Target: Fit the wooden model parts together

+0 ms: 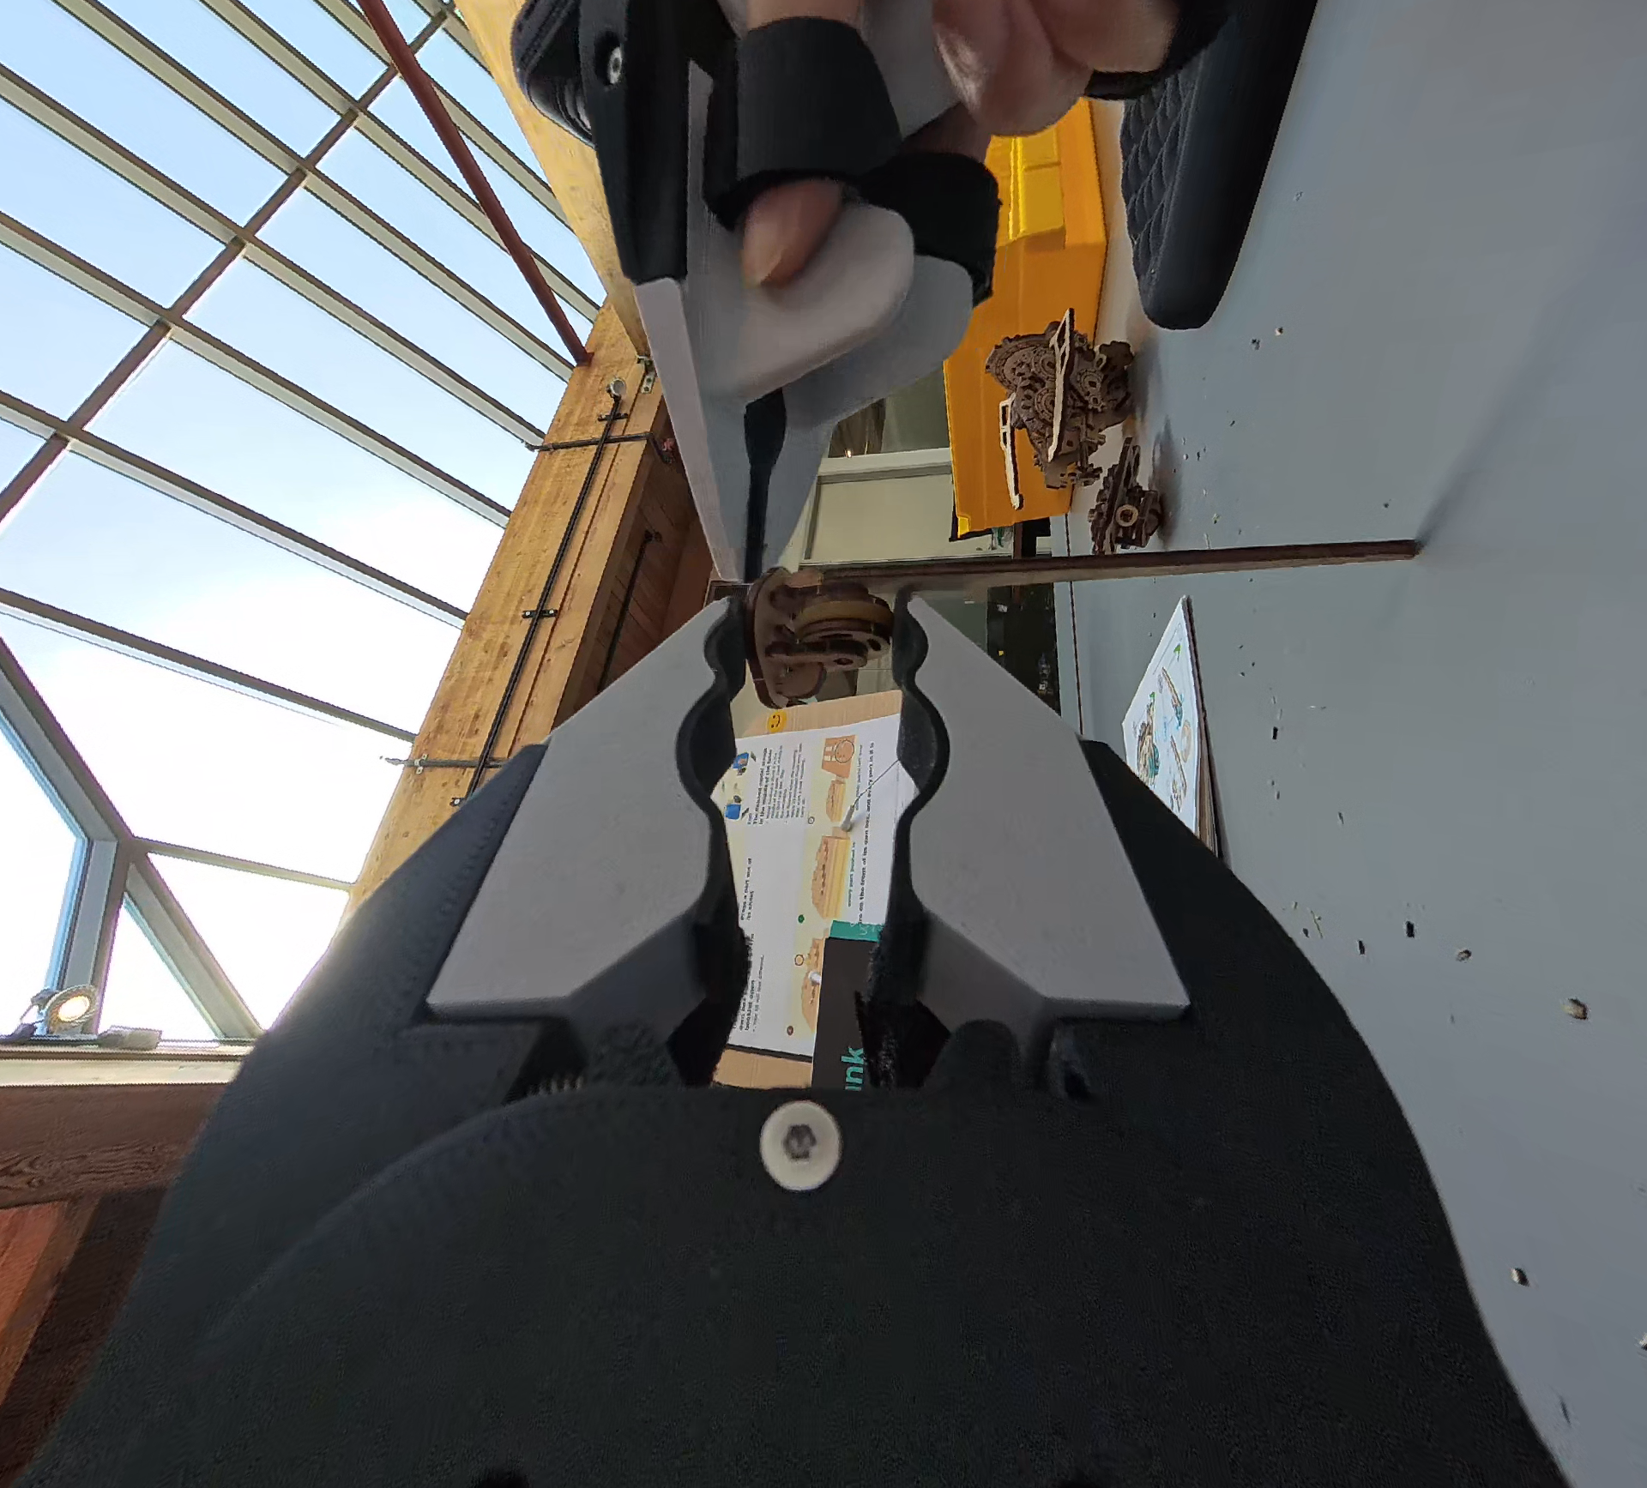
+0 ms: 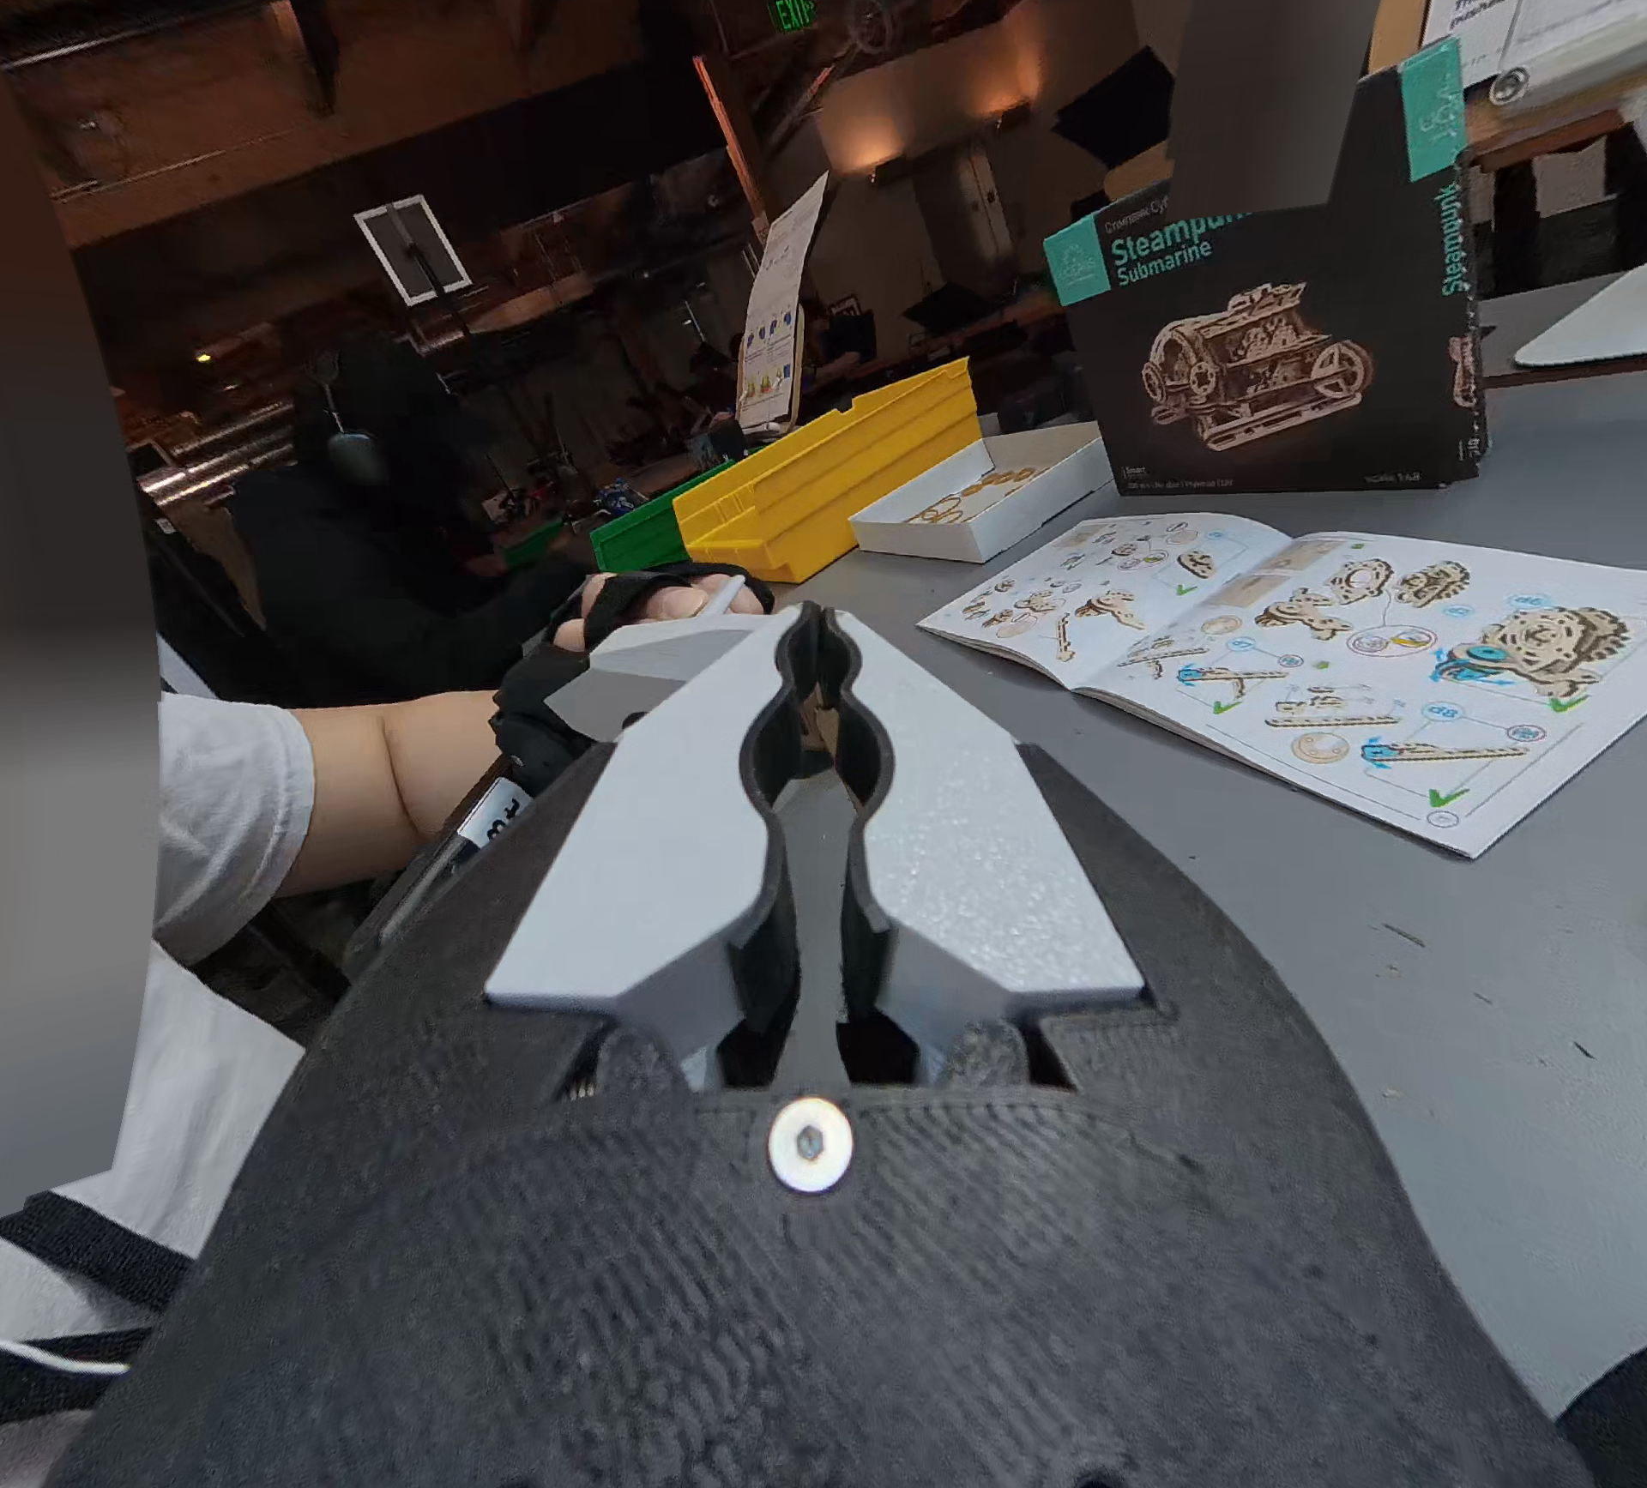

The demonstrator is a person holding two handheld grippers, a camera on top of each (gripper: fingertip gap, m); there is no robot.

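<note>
**Wooden assembly held between both tools**

The left gripper [image 1: 815, 625] has its jaws clamped on a small wooden gear assembly [image 1: 815, 634] at the fingertips, held clear of the bench [image 1: 1426, 732]. The right gripper [image 2: 824, 621] has its jaws pinched nearly together at the tips on a thin wooden sheet [image 1: 1159, 559], which touches the assembly. Finished wooden sub-assemblies [image 1: 1065, 412] lie near the yellow bin [image 2: 829, 483]. An open instruction booklet [image 2: 1292, 661] and the kit box [image 2: 1274, 340] stand well apart.

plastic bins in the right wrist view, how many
2. A yellow bin stands at the far edge of the table; a green bin sits beside it, partly hidden. More may lie behind.
</note>
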